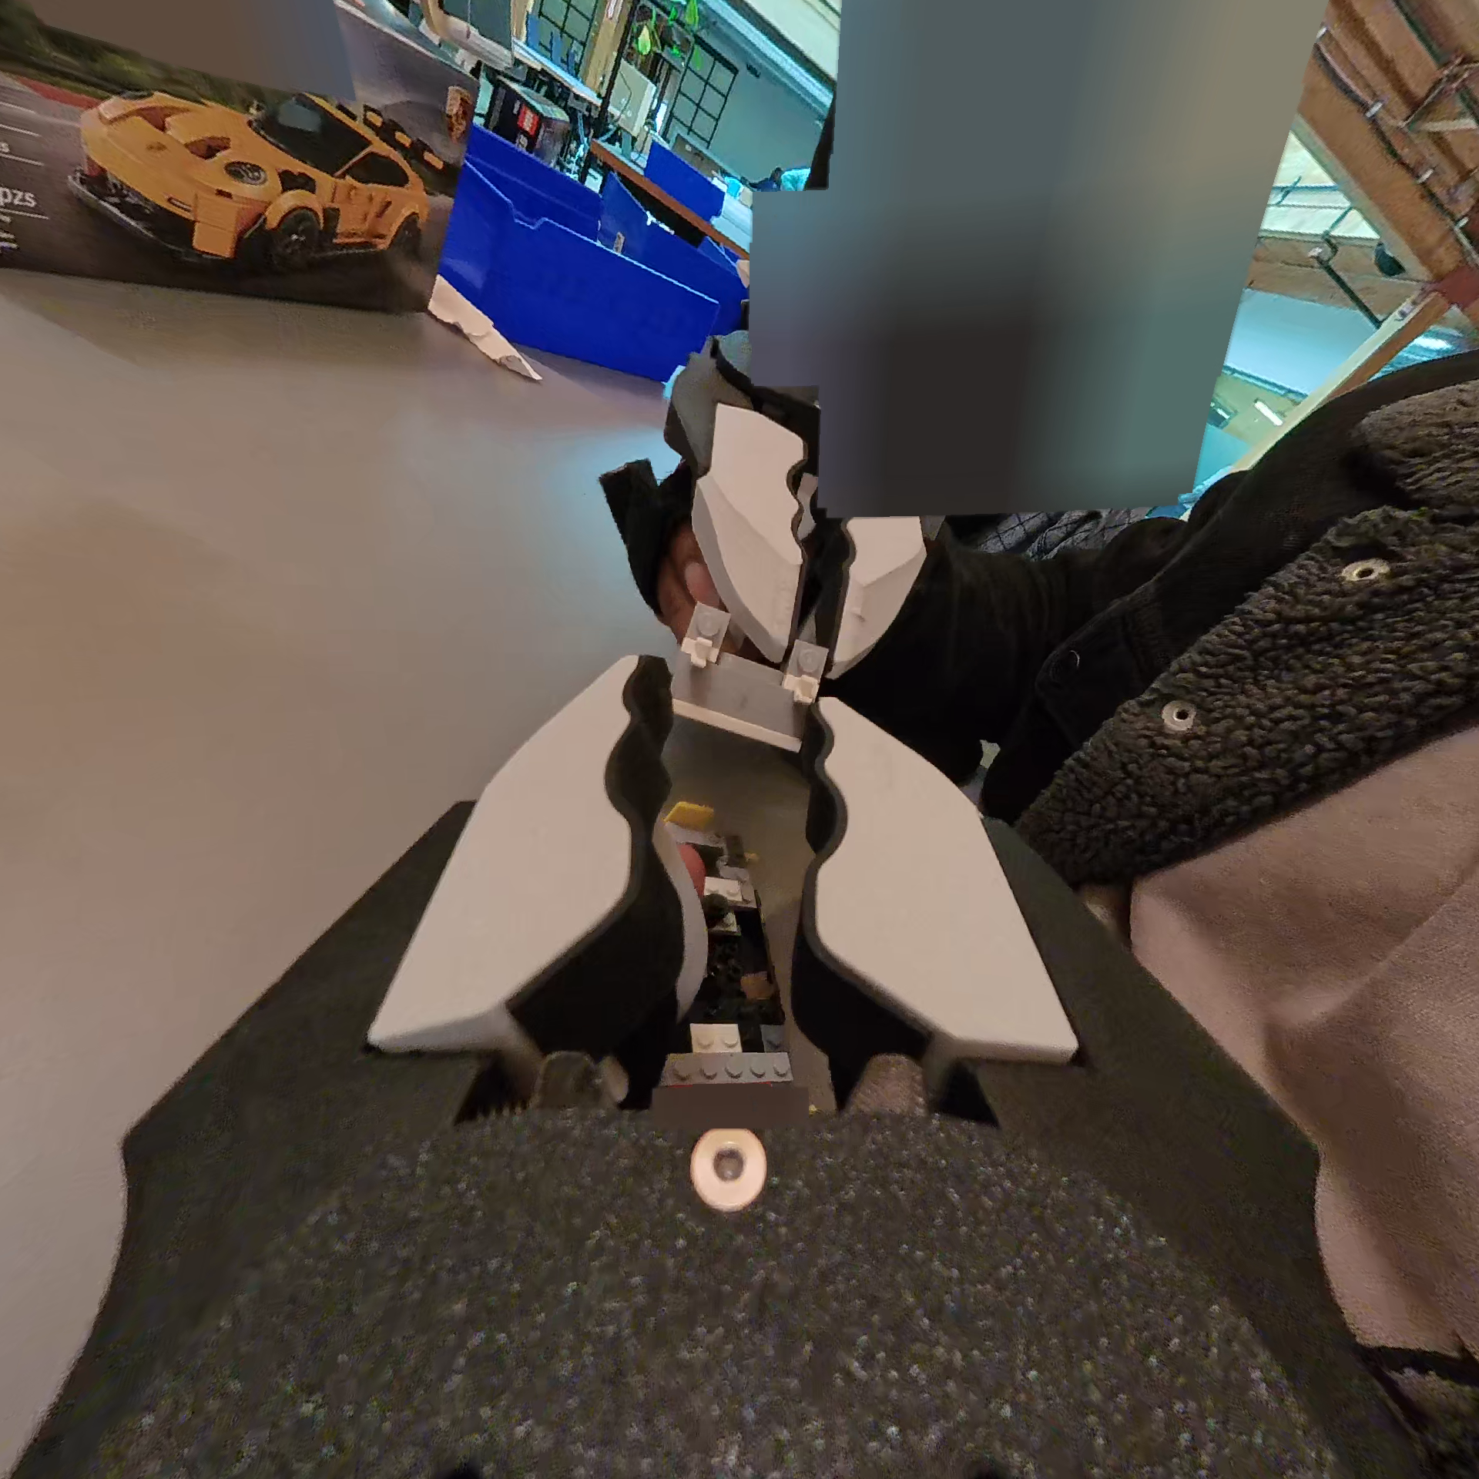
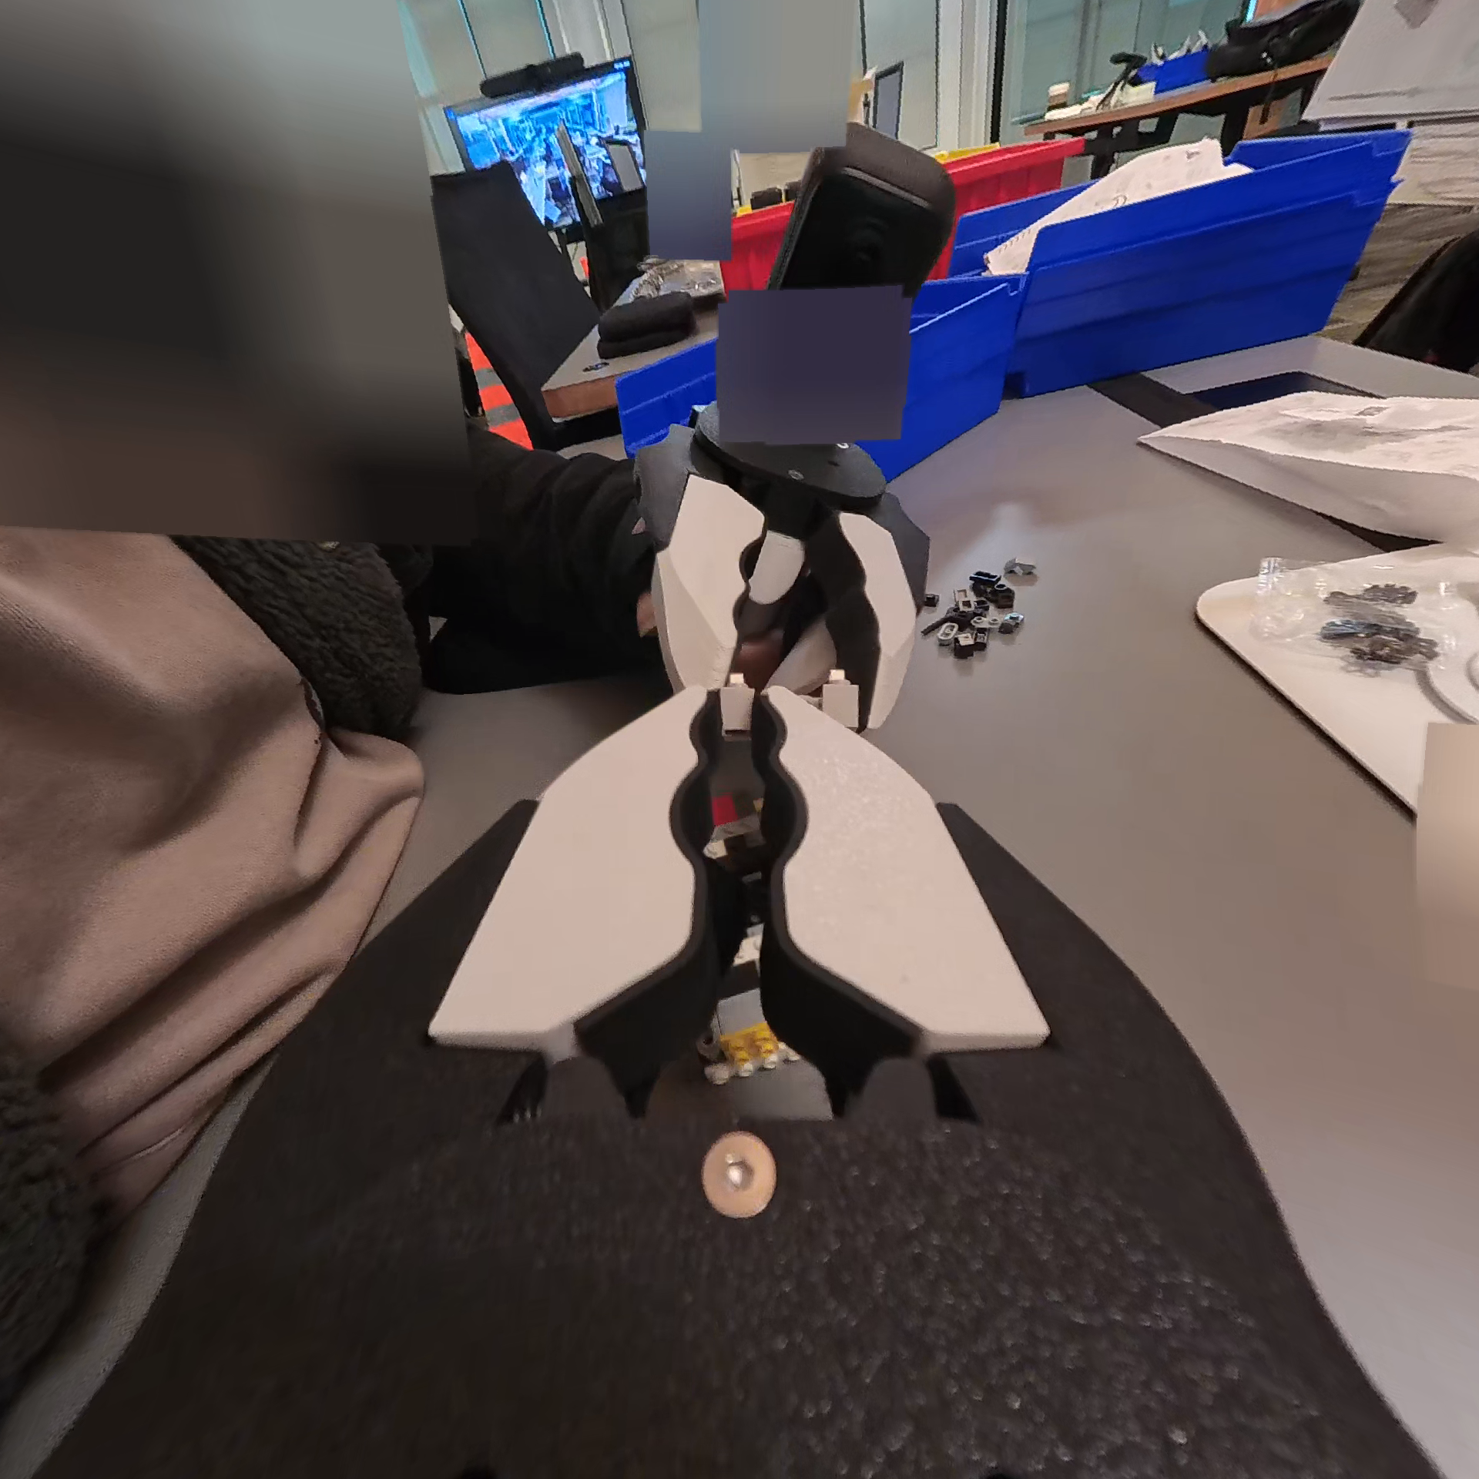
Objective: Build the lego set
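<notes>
Facing tip to tip, both jaws pinch the grey piece [image 1: 740,703].

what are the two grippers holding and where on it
Both grip one grey lego assembly: the left gripper pinches its wide plate end, the right gripper clamps a small white brick on the opposite end.

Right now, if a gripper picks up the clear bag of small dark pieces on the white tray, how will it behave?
The clear bag looks thin and crumpled, so it is probably floppy and would sag. Its glossy film may slip in a pinch grip. The loose dark pieces inside would likely slide to the lowest corner.
</notes>
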Demonstrator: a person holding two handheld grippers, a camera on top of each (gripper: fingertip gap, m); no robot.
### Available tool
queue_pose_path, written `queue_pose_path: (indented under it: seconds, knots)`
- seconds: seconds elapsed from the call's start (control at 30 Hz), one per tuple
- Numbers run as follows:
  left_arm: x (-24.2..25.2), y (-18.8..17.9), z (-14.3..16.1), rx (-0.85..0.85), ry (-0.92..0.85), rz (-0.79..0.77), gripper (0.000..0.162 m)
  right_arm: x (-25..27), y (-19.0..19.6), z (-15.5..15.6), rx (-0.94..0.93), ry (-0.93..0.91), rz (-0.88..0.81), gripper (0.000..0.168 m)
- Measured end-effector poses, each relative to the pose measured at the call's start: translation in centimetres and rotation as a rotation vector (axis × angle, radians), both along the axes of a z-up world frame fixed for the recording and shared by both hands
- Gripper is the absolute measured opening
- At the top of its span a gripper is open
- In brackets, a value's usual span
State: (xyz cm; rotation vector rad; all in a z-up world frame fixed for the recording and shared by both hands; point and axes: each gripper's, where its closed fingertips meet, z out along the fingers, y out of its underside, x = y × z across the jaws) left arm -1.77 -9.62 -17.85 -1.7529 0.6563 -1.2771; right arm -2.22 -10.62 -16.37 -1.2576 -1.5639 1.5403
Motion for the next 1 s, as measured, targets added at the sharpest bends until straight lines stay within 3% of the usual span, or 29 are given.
queue_pose_path:
  seconds: [0.7, 0.83, 0.9, 1.0]
  knots:
    - [0.2, -0.2, -0.9, 0.036, 0.090, -0.007, 0.032, 0.3, -0.3, -0.9, 0.109, -0.047, 0.012, 0.007]
    - [0.6, -0.4, -0.1, 0.093, 0.099, -0.017, 0.034, 0.8, -0.3, 0.4, 0.090, -0.004, 0.023, 0.007]
    - [0.5, -0.3, -0.5, 0.114, 0.145, -0.012, 0.034, 1.3, 0.4, 1.4, 0.046, 0.029, 0.006, 0.017]
    - [0.6, -0.4, -0.5, 0.109, 0.141, -0.017, 0.034, 1.7, 1.1, 1.0, 0.079, 0.013, -0.022, 0.017]
